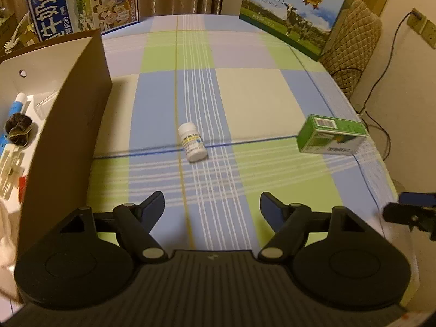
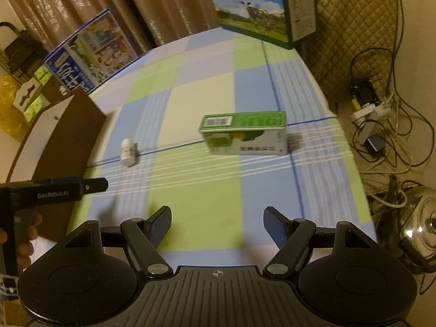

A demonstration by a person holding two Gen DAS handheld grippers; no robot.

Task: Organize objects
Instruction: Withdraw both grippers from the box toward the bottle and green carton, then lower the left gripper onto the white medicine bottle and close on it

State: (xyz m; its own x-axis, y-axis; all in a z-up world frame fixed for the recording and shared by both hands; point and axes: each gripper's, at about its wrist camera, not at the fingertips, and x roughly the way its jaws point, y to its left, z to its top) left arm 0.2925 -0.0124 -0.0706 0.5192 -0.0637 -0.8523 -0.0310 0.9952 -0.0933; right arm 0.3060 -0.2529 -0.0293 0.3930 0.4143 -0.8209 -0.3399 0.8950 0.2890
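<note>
I'm on the approach: my left gripper and right gripper both hang empty, jaws apart. The white pill bottle lies mid-tabletop, the green carton toward the right edge, the open storage box at left. Next I'd drop over each one squarely.

You are working in dim, warm yellowish indoor light, and both views look grainy and soft. Motion blur smears the green box and the checked cloth on the table near the right edge in your left view, while the brown box casts a soft shadow to its right. Fisheye bending curves the table's edges, and the corners fall to black.
</note>
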